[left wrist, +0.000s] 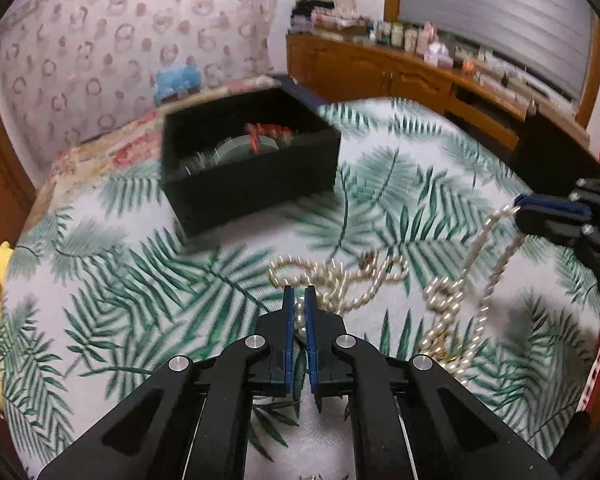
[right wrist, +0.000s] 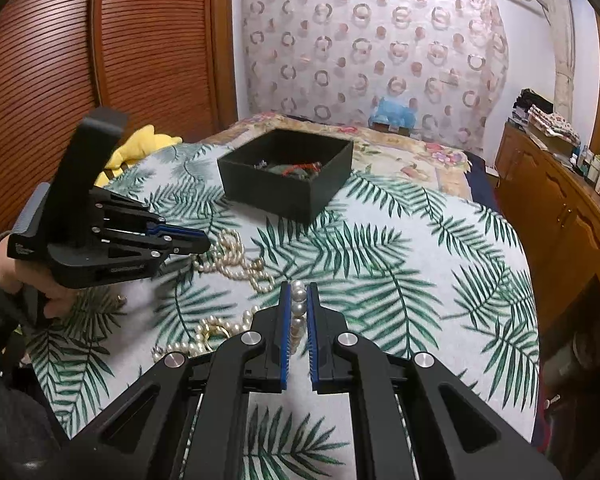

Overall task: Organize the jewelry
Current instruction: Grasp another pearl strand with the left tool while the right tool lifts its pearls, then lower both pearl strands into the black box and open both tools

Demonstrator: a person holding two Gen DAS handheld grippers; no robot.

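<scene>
On bed (right wrist: 400, 240): pearl necklace (left wrist: 340, 276), clenched by left tool (left wrist: 299, 300) and right tool (right wrist: 299, 296); lift both evenly, lower into black box (right wrist: 288, 176).

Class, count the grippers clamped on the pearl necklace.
2. The left gripper pinches pearls low over the bedspread; the right gripper holds the pearl necklace raised. No others visible.
</scene>
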